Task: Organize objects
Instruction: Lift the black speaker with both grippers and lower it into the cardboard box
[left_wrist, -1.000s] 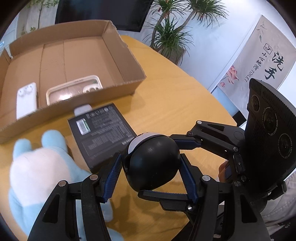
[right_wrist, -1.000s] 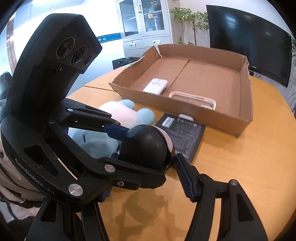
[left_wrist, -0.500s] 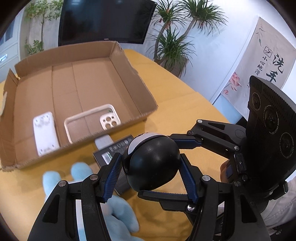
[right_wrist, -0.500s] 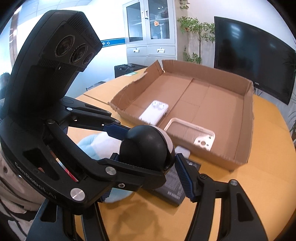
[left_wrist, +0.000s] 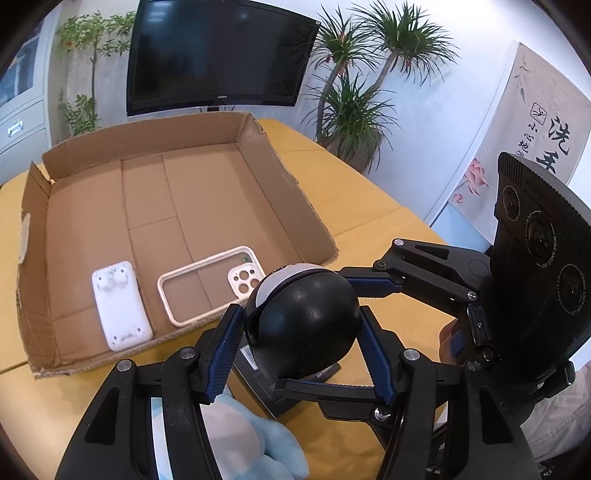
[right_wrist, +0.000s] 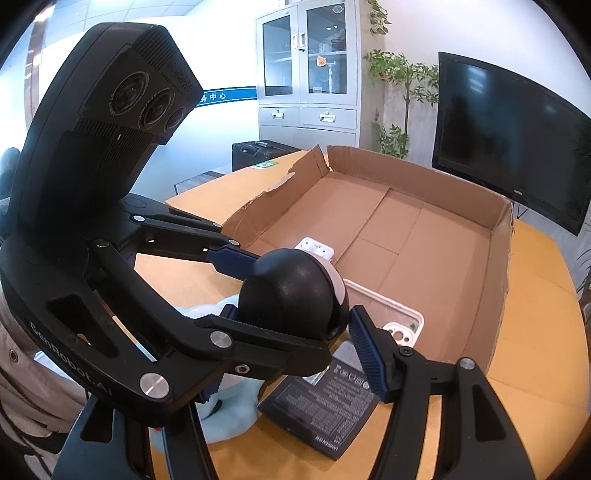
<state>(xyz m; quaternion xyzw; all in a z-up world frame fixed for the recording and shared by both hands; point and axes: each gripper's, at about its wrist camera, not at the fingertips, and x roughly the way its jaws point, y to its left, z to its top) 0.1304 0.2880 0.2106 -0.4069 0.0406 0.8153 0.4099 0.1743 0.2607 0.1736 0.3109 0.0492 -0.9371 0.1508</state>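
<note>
Both grippers hold one black ball-shaped object with a white face (left_wrist: 301, 325), also in the right wrist view (right_wrist: 291, 295), lifted above the table near the front wall of the cardboard box (left_wrist: 236, 177). My left gripper (left_wrist: 299, 350) is shut on it from its sides. My right gripper (right_wrist: 295, 332) is shut on it crosswise. Inside the box lie a white phone case (left_wrist: 122, 306) and a clear cream-rimmed phone case (left_wrist: 210, 284). A black flat carton (right_wrist: 325, 410) and a light blue plush toy (left_wrist: 251, 443) lie on the table below.
The yellow wooden table (left_wrist: 369, 210) extends to the right of the box. A wall-mounted black TV (left_wrist: 218, 59) and potted plants (left_wrist: 354, 110) stand behind. A grey cabinet (right_wrist: 310, 81) and a black case (right_wrist: 255, 155) are beyond the table's far side.
Both grippers have risen together with the black object and moved toward the box. The box interior now sits lower and fuller in view, and the plush and carton have dropped beneath the grippers.
</note>
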